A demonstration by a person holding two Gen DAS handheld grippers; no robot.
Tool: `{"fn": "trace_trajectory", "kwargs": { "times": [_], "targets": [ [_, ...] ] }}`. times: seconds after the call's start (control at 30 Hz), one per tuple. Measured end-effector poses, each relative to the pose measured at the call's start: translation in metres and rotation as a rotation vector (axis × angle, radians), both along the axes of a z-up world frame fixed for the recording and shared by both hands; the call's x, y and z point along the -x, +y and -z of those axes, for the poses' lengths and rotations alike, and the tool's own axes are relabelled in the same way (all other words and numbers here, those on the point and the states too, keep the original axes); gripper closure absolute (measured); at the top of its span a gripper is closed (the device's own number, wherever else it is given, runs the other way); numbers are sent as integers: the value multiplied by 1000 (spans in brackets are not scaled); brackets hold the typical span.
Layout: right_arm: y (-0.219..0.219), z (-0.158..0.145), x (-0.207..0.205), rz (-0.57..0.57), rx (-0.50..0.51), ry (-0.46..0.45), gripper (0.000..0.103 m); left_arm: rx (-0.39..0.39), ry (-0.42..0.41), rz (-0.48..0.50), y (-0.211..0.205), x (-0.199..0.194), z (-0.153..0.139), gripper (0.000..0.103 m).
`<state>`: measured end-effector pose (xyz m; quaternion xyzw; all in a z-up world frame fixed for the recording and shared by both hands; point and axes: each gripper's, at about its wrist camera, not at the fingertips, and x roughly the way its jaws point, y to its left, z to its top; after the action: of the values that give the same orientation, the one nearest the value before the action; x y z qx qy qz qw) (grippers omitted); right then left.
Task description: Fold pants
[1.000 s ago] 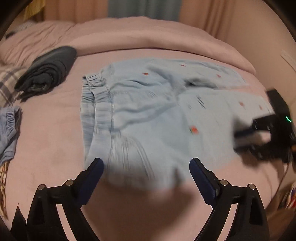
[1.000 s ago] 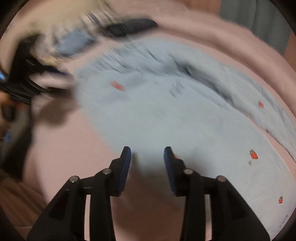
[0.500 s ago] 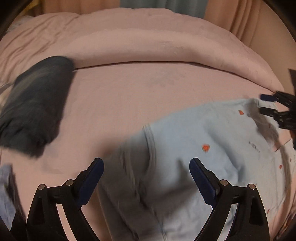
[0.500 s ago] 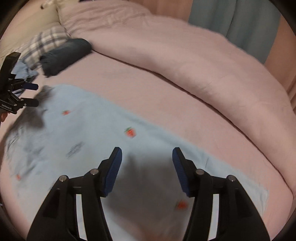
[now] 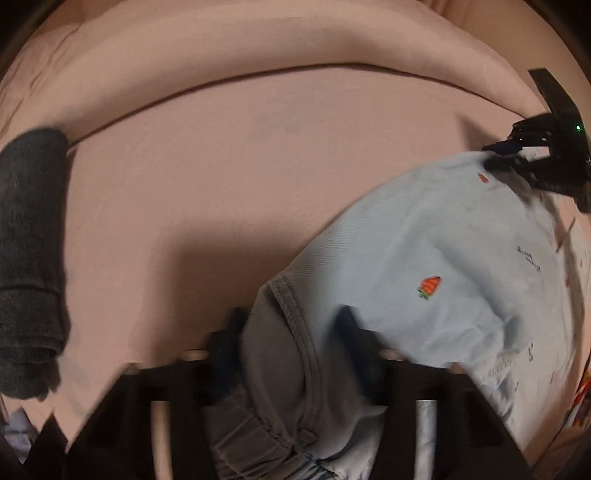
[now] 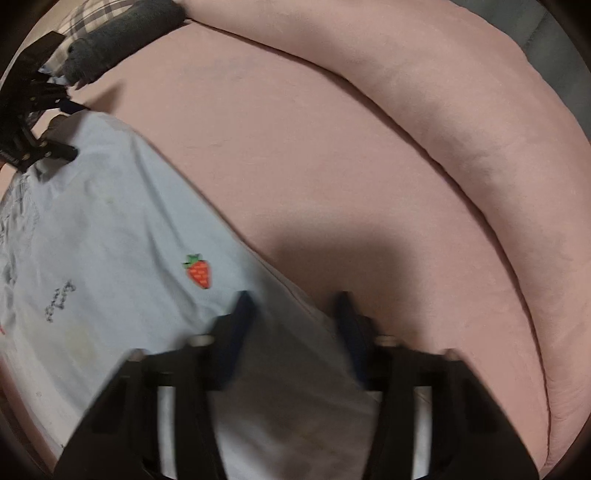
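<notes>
Light blue pants [image 5: 424, 251] with small strawberry prints lie on a pink bed. My left gripper [image 5: 291, 332] is low over the waistband end, its jaws partly closed around the elastic waistband seam. My right gripper [image 6: 293, 314] straddles the far edge of a pant leg [image 6: 122, 236], jaws partly closed with cloth between them. Each gripper shows in the other's view, the right one [image 5: 502, 155] and the left one [image 6: 62, 129], both at the pants' far edge. The frames are blurred, so the grip is unclear.
A rolled pink duvet [image 5: 258, 40] runs along the back of the pink bed sheet [image 5: 221, 166]. A folded dark grey garment [image 5: 29, 236] lies at the left, also in the right wrist view [image 6: 122, 33] beside a plaid pillow [image 6: 88, 14].
Both grippers dropped down onto the pants and moved to its far edge. The left jaws narrowed from wide open around the waistband; the right jaws stayed about as wide and now hold the leg edge between them.
</notes>
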<state>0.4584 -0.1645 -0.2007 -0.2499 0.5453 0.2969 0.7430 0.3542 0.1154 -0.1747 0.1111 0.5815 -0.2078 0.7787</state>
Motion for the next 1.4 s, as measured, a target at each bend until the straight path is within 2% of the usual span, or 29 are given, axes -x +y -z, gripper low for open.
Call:
{"fn": "trace_trajectory", "kwargs": {
  "times": [0.03,0.1,0.23,0.37,0.43,0.5,0.53,0.57,0.63,0.7,0.77,0.83,0.87,0.9,0.93,0.97,1.03,1.07,1.1,1.13,1.17,1.2,1.23,1.33,1.4],
  "targets": [
    [2,-1,5,-18,8,-12,94,-9,-14,11,-1,4,-3,77],
    [8,-1,18,-47,39,-47,98,-11,-49,20,-1,12,-10,84],
    [8,-6,32,-21,49,-124,100,27,-133,-2,3,34,-33,85],
    [7,-35,48,2,33,-213,100,28,-197,-16,13,56,-42,85],
    [5,-48,54,-9,26,-257,99,19,-202,-57,16,52,-38,83],
    [7,-39,46,14,39,-251,99,-35,-150,-119,9,43,-17,79],
    [8,-28,39,37,78,-237,99,-86,-127,-140,2,38,-6,73],
    [20,-10,31,54,145,-224,98,-131,-117,-162,-3,34,1,72],
    [34,20,29,70,247,-214,98,-163,-138,-184,-9,35,-5,72],
    [38,21,35,72,282,-252,98,-169,-138,-179,-8,42,-11,72],
    [35,13,32,110,269,-237,96,-171,-147,-145,-4,51,-18,72],
    [37,-10,31,147,194,-252,80,-164,-163,-121,2,61,-25,68],
    [41,-25,34,139,97,-240,47,-152,-152,-117,11,66,-26,66],
    [40,-32,37,119,12,-204,21,-129,-129,-121,14,65,-23,59],
    [47,-42,41,80,-73,-187,18,-118,-112,-129,15,64,-18,55],
    [56,-44,42,51,-86,-207,21,-125,-93,-142,19,64,-11,55],
    [73,-29,34,24,-4,-223,24,-106,-89,-157,26,66,-7,54],
    [77,-16,27,31,37,-189,34,-94,-91,-166,26,66,-6,54],
    [76,-1,20,42,84,-147,50,-75,-94,-178,29,66,-5,56],
    [66,15,11,54,118,-108,53,-59,-95,-178,34,67,-4,64],
    [64,20,8,61,98,-81,66,-51,-102,-171,36,69,-6,68],
    [62,17,10,51,44,-72,95,-52,-120,-158,34,74,-8,75],
    [62,14,13,37,23,-74,96,-63,-137,-145,34,80,-10,89],
    [74,11,37,-46,124,-175,100,-125,-216,-134,27,95,-20,90],
    [67,-2,47,-34,105,-233,100,-117,-272,-143,25,110,-37,91]
  ]
}}
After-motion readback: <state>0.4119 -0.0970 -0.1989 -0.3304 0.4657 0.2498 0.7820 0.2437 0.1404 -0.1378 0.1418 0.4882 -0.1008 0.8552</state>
